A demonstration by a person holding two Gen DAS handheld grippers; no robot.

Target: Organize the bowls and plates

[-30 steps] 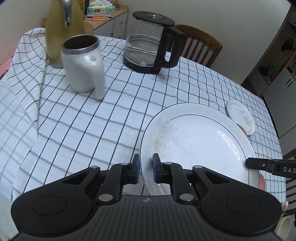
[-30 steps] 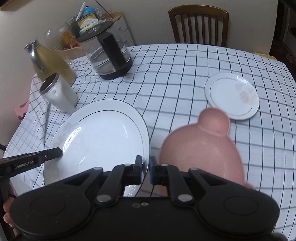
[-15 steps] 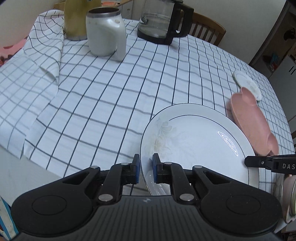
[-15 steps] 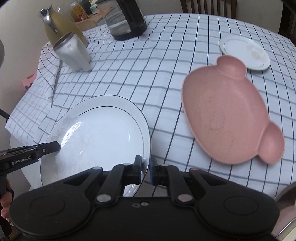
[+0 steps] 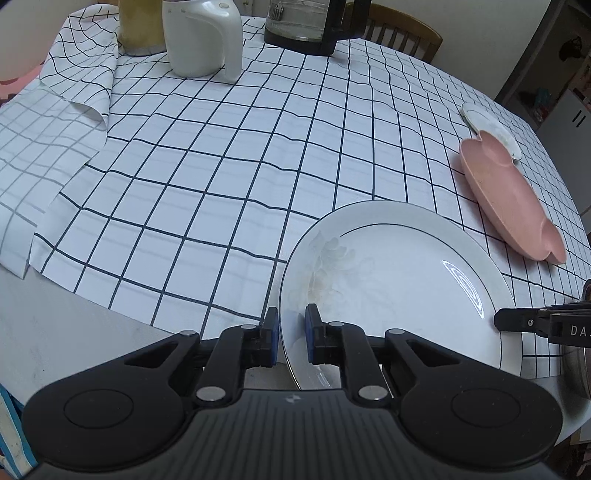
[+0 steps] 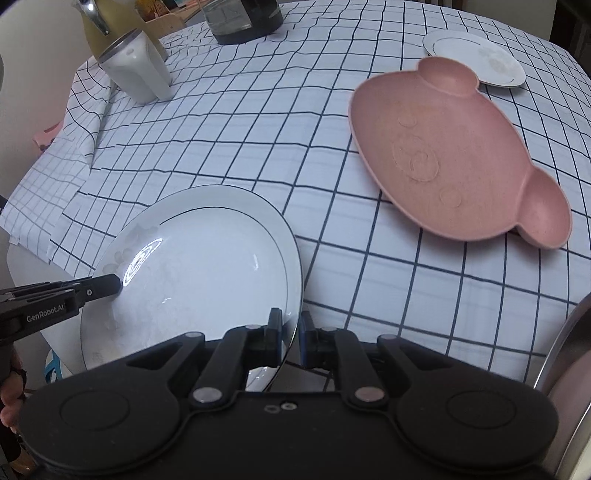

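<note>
Both the left gripper (image 5: 291, 341) and right gripper (image 6: 290, 338) clamp the large white plate (image 5: 399, 295) by opposite rims, held above the table's near edge; pink dish (image 6: 454, 155) and small plate (image 6: 476, 57) lie unstacked at the far right, sorting barely begun

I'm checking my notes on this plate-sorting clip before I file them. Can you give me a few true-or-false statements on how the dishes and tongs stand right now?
1. Both tongs grip the rim of the large white plate. True: the left tongs and right tongs pinch opposite edges.
2. The pink bear-shaped plate is stacked on the large white plate. False: it lies apart, on the checked tablecloth.
3. One ear of the pink bear-shaped plate overlaps the small white plate. True.
4. The white mug lies on its side. False: it stands upright.
5. The glass coffee carafe sits beside the pink plate. False: it is at the far end.
</note>
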